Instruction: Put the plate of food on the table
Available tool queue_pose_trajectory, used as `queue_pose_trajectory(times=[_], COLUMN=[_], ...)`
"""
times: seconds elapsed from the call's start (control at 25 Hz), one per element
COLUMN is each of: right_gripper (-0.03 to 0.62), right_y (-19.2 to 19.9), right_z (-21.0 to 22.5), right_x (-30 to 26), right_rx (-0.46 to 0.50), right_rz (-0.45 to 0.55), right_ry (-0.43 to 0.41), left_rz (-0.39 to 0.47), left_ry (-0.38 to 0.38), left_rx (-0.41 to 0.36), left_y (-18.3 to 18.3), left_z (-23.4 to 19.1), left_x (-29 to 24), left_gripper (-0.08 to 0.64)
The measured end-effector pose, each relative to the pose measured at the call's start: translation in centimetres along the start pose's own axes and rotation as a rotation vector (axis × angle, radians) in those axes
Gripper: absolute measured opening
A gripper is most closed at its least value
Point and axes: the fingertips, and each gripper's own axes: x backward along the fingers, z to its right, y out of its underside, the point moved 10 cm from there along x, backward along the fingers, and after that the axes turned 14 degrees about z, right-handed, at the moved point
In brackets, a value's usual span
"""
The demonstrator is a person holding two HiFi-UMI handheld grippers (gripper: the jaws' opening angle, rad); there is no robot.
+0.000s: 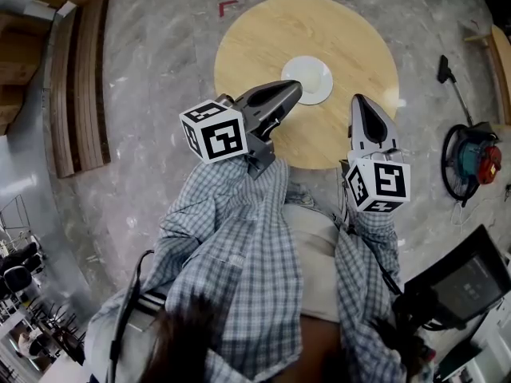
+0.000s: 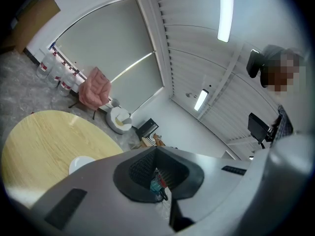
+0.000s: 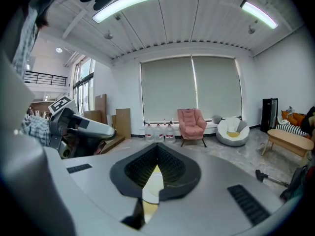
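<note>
A white plate [image 1: 307, 79] rests near the middle of the round wooden table [image 1: 263, 38]; I cannot tell what is on it. My left gripper [image 1: 294, 88] hovers just in front of the plate, shut with nothing in it. My right gripper [image 1: 358, 100] hangs over the table's near right part, also shut and empty. In the left gripper view the plate [image 2: 81, 162] peeks out beside the closed left gripper [image 2: 156, 149], on the table [image 2: 44, 136]. In the right gripper view the plate [image 3: 153, 187] shows below the closed right gripper [image 3: 157, 147].
Wooden planks [image 1: 80, 86] lie on the floor at the left. A long-handled tool [image 1: 449, 74] and a red-and-teal machine with a black hose [image 1: 471, 162] lie at the right. A dark screen [image 1: 467, 282] stands at the lower right. The person's checked sleeves fill the foreground.
</note>
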Motion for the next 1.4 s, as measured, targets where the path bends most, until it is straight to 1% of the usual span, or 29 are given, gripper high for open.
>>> queue_pose_trajectory(times=[0.32, 0.64, 0.96, 1.2, 1.4], right_gripper=[0.008, 0.008, 0.008, 0.008, 0.008], right_y=[0.1, 0.5, 1.0, 1.1, 1.3], right_z=[0.4, 0.7, 0.6, 0.7, 0.5], right_x=[0.0, 0.1, 0.2, 0.3, 0.2], right_rx=[0.0, -0.037, -0.041, -0.043, -0.022], right_rz=[0.002, 0.0, -0.032, -0.039, -0.062], right_ry=[0.004, 0.013, 0.005, 0.006, 0.002], left_rz=[-0.021, -0.04, -0.042, -0.053, -0.05], left_ry=[-0.002, -0.021, -0.034, -0.028, -0.011], left_rx=[-0.024, -0.065, -0.052, -0.048, -0.001], left_y=[0.1, 0.3, 0.8, 1.0, 1.3], left_z=[0.1, 0.1, -0.1, 0.0, -0.5], left_x=[-0.7, -0.6, -0.5, -0.6, -0.8], left_gripper=[0.008, 0.008, 0.006, 0.008, 0.008])
